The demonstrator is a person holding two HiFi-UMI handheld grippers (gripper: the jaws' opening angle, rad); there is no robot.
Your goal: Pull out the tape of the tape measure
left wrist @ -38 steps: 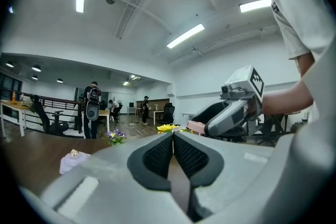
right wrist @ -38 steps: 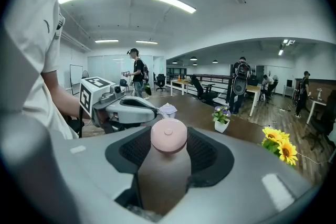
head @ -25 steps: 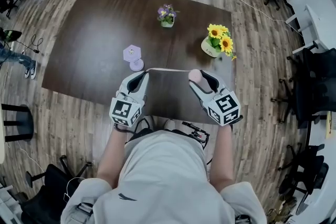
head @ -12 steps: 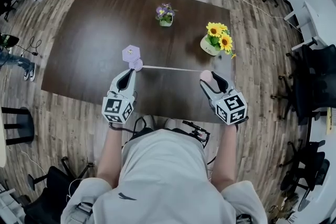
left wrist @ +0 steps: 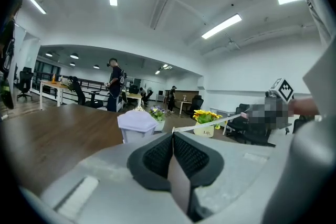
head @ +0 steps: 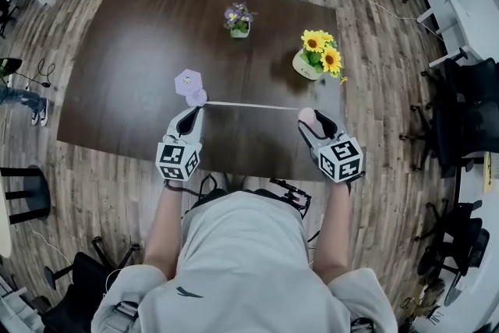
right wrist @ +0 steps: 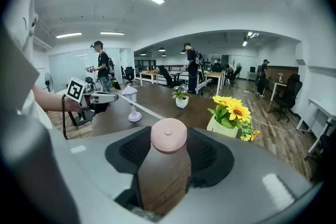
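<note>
A round pink tape measure (head: 307,116) sits between the jaws of my right gripper (head: 311,119), which is shut on it, near the dark table's front right. Its pale tape (head: 249,105) runs straight left, above the tabletop, to my left gripper (head: 193,111), which is shut on the tape's end. In the right gripper view the pink case (right wrist: 169,136) fills the gap between the pads, and the tape (right wrist: 149,112) leads off to the left gripper (right wrist: 97,98). In the left gripper view the black pads (left wrist: 157,153) meet, with the tape (left wrist: 205,122) stretching off to the right.
A lavender lamp-shaped ornament (head: 189,83) stands just beyond the left gripper. A pot of sunflowers (head: 316,58) stands behind the right gripper, and a small pot of purple flowers (head: 236,19) stands at the back of the brown table (head: 132,51). Chairs, desks and people fill the room around.
The two grippers have moved apart, the left one leftward and the right one rightward. The stretch of tape between them has grown longer.
</note>
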